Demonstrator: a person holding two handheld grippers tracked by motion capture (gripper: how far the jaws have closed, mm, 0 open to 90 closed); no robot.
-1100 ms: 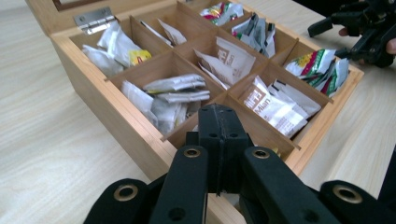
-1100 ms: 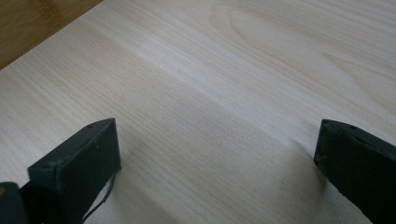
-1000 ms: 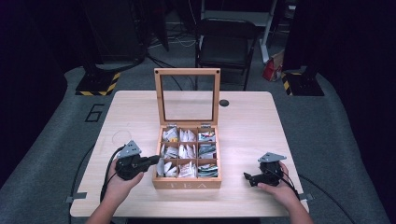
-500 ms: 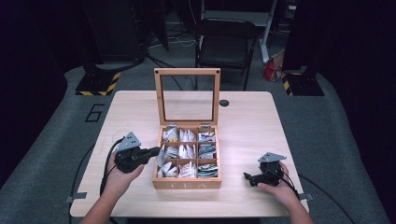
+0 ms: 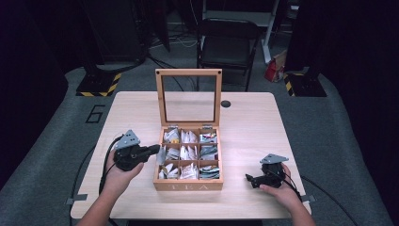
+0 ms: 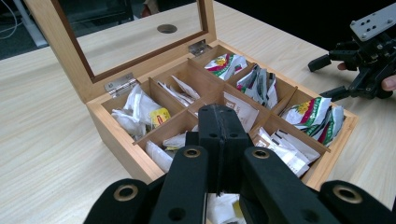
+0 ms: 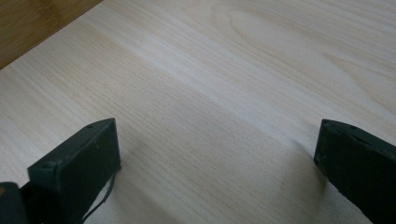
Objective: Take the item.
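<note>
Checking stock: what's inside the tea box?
The tea box holds nine compartments of loose paper tea packets, white and coloured. The shut left tool covers part of the near compartments, and anything beneath the top packets is hidden.

Box front (image 6: 327,163) behind left tongs (image 6: 223,122)

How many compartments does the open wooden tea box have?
9, in three rows of three inside the wooden tea box: three by the hinged glass lid, three in the middle, three at the front wall. All hold tea bags.
</note>
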